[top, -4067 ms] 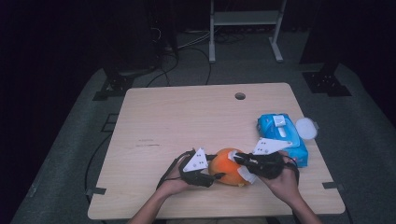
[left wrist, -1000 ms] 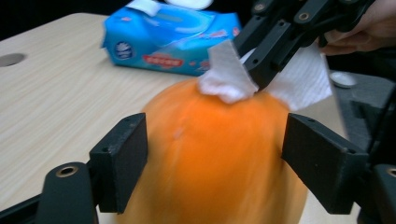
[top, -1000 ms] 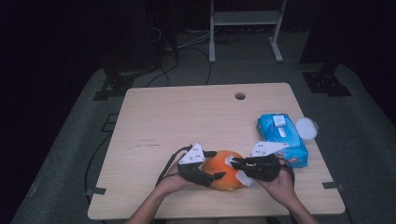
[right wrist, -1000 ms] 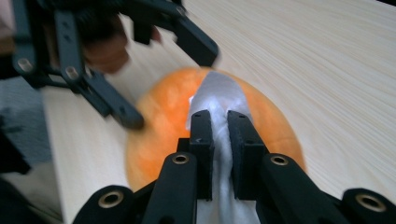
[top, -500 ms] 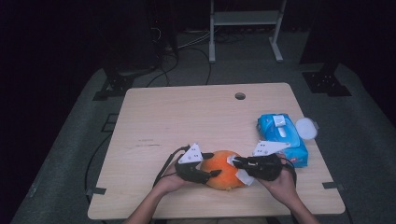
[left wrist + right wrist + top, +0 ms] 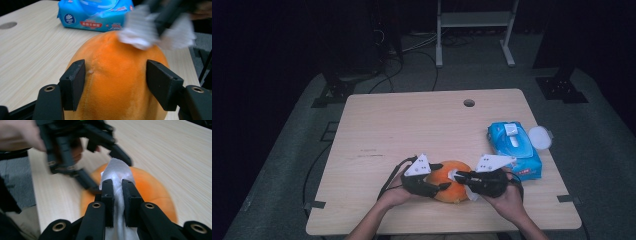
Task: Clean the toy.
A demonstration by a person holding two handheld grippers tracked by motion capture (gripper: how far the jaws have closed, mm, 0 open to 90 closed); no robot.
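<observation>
wooden table (image 6: 412, 130) bears our orange plush (image 6: 451, 181), just beside the wipe pack (image 6: 514, 147). left gripper (image 6: 115, 85) clamps the plush; right gripper (image 6: 117, 195) pinches a white wipe (image 6: 116, 173). we'd rub gently, holding firm.

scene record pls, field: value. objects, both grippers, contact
work: wiping an orange plush toy with a white wipe
left gripper: jaws have just been closing, now clamped on the toy's two sides
right gripper: shut on the wipe, wipe pressed on top of the toy
wipes pack: blue, lid flipped open, to the right of the toy, apart from it
table: light wood, round hole near far edge
toy position: near front edge, between the two hands
</observation>
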